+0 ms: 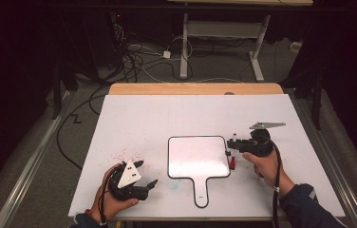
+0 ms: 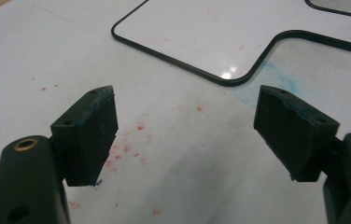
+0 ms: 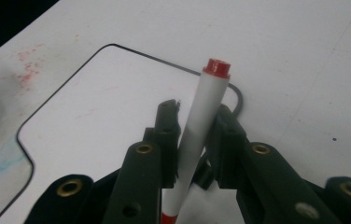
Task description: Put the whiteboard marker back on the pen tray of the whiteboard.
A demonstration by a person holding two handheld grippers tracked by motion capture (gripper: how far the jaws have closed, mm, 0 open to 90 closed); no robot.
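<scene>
The right hand-held gripper holds a white marker loosely, red end pointing up beside the whiteboard

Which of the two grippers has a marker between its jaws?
The right gripper: a white marker with red ends stands between its jaws. The left gripper has its jaws wide apart with nothing between them.

Your marker has a white barrel with a red end plug and a red band low down. The small whiteboard is white with a thin black rim. The table cover is white, speckled with red dots and one pale blue smear. Both grippers, left and right, are black, with brass-coloured screw inserts.
</scene>
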